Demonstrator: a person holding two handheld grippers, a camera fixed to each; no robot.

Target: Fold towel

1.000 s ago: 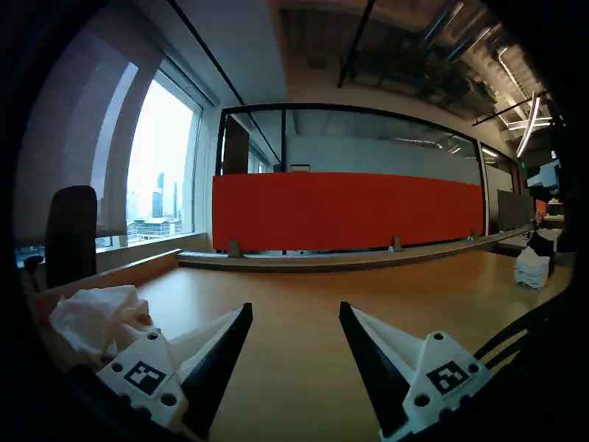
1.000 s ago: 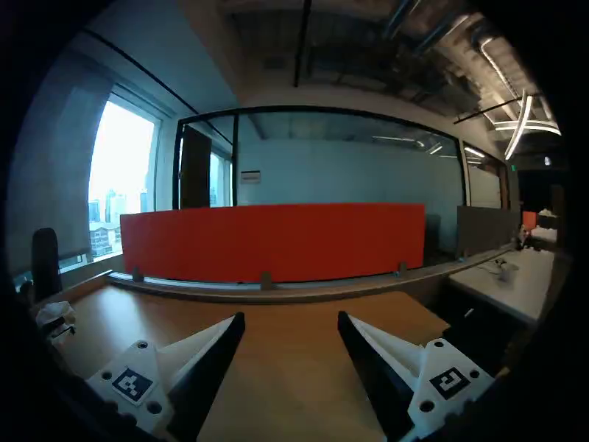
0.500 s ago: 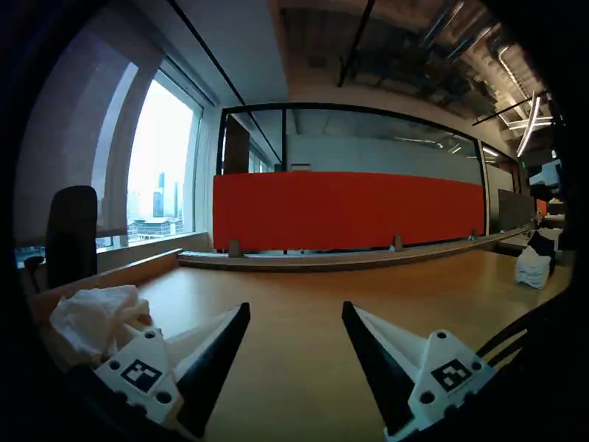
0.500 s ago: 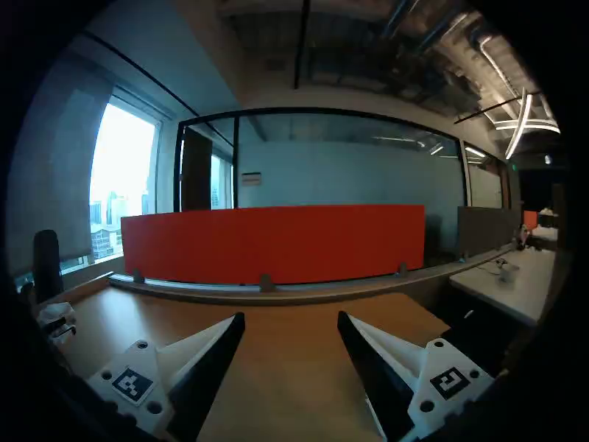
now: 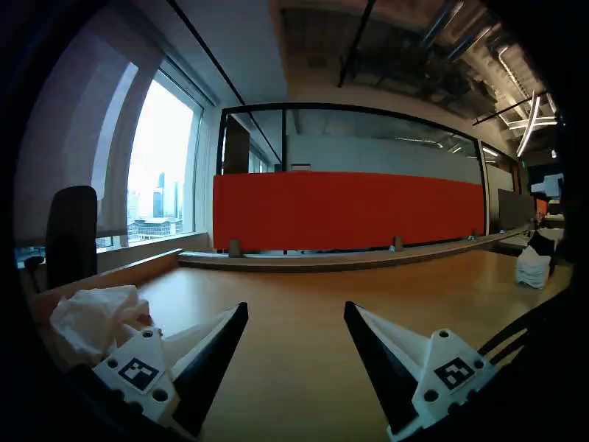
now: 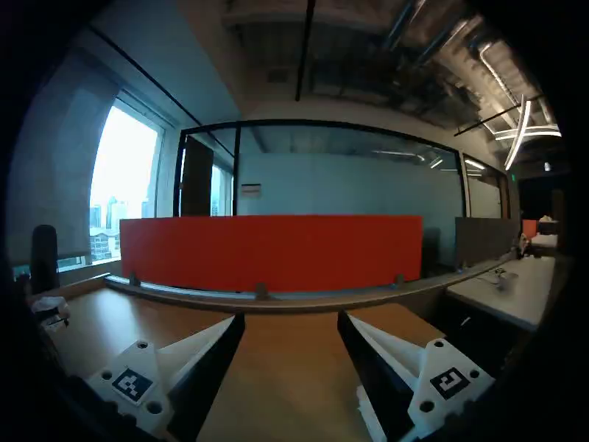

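A crumpled white towel (image 5: 94, 318) lies on the wooden table (image 5: 309, 309) at the left, just behind my left finger. My left gripper (image 5: 294, 306) hovers low over the table, open, with bare wood between its fingers. Far off at the right edge stands a small stack of folded white cloth (image 5: 531, 267). In the right gripper view, my right gripper (image 6: 291, 318) is also open and holds nothing, above the table (image 6: 287, 368). The crumpled towel (image 6: 50, 303) appears small at that view's far left. A bit of white ribbed cloth (image 6: 368, 414) peeks out beside the right finger.
A long red divider (image 5: 346, 210) runs along the table's far edge, with a glass wall behind it. A dark chair back (image 5: 71, 232) stands by the window at the left. A white desk (image 6: 508, 291) adjoins on the right.
My left gripper's fingers have spread slightly wider. The right gripper view has tipped up a little, so the divider and table sit lower in it.
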